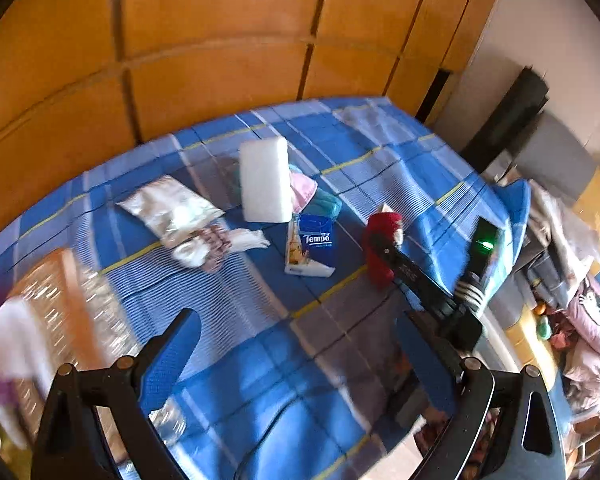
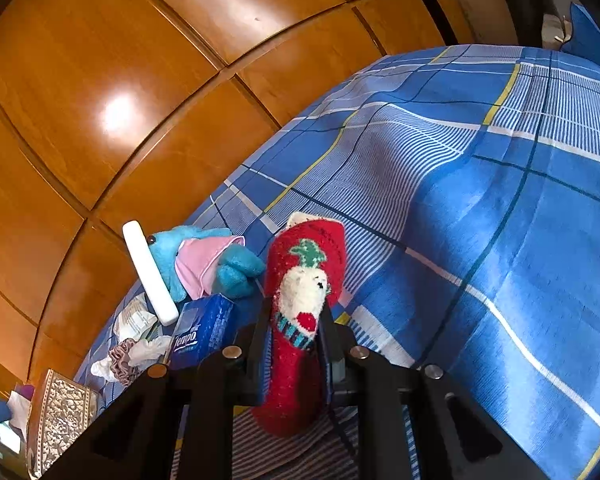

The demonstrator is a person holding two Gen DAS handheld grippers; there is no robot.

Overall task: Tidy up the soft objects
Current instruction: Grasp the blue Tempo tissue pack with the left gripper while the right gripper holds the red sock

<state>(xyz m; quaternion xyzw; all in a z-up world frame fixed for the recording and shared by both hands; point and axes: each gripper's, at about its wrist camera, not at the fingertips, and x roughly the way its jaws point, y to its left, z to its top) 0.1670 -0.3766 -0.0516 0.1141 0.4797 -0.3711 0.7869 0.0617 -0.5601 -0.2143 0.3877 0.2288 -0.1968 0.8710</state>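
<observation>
On the bed [image 1: 236, 320], a tissue pack [image 1: 310, 246] is laid between a sock [image 1: 378, 248] and a scrunchie [image 1: 210, 246], with a sponge [image 1: 265, 180] behind it.

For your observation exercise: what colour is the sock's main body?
Red; the sock shows best in the right wrist view, held in the right claw.
</observation>
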